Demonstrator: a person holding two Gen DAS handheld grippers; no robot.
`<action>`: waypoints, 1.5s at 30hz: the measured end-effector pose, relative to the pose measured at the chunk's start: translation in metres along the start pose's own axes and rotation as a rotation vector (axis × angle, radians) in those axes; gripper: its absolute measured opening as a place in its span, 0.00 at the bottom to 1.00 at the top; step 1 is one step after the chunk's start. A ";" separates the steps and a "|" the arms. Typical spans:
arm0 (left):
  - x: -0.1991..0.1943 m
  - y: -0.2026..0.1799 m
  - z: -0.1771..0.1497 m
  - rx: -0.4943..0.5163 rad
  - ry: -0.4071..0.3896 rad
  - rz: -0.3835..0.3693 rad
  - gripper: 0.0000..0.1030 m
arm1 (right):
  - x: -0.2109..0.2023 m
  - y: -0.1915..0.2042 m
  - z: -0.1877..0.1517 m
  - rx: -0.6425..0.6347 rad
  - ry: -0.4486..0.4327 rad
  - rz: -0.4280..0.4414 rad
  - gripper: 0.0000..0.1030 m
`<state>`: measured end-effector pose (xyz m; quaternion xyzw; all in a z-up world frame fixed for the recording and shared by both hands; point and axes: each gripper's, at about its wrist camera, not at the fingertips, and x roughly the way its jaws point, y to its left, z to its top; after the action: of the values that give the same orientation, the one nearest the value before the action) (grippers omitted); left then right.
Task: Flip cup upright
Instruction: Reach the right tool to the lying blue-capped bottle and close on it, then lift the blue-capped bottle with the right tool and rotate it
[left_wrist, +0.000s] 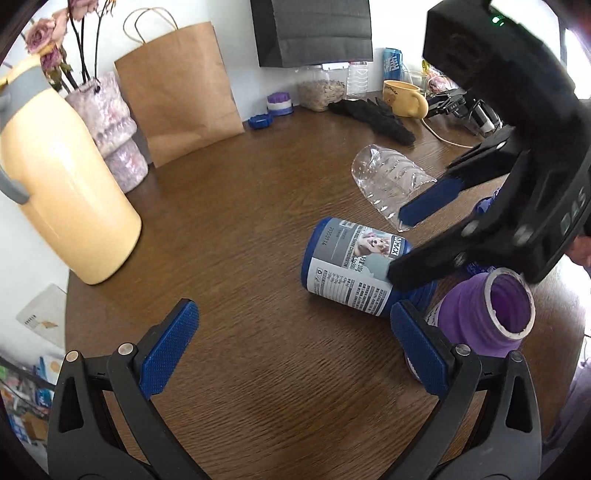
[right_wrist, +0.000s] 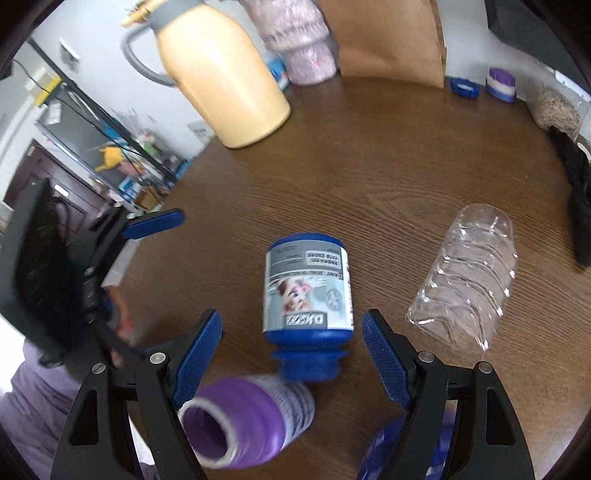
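Clear, ribbed plastic makes up the cup, which lies on its side on the round dark-wood table, at about two o'clock from the right gripper and well apart from it. Its closed end points away toward the table's far side and its open rim faces the near edge.

That right gripper hovers with fingers spread wide, straddling a toppled blue plastic bottle with a grey label; a purple bottle with an open mouth lies just at seven o'clock from the blue one. The left gripper waits over bare wood, its fingers also spread and holding nothing.

To do this well, I would say the right gripper should swing toward two o'clock, clearing the blue bottle without nudging it, and come at the cup across its ribbed wall near the middle. A soft squeeze seems wise, since thin plastic likely buckles or squirts free. Then rotate so the closed end meets the wood, releasing only once it stands flat.
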<state>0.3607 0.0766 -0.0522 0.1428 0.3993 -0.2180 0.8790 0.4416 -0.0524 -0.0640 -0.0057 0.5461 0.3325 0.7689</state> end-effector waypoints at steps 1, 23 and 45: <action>0.002 0.001 0.001 -0.015 0.002 -0.010 1.00 | 0.006 0.000 0.001 0.008 0.016 -0.020 0.79; 0.000 0.017 -0.020 -0.139 -0.005 -0.077 1.00 | 0.061 0.024 0.039 -0.047 0.166 0.033 0.66; -0.140 -0.082 -0.121 -0.017 -0.165 -0.183 1.00 | -0.003 0.155 -0.090 -0.490 0.188 0.056 0.66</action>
<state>0.1603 0.0946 -0.0288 0.0798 0.3390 -0.3050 0.8864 0.2855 0.0330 -0.0428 -0.2073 0.5181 0.4741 0.6810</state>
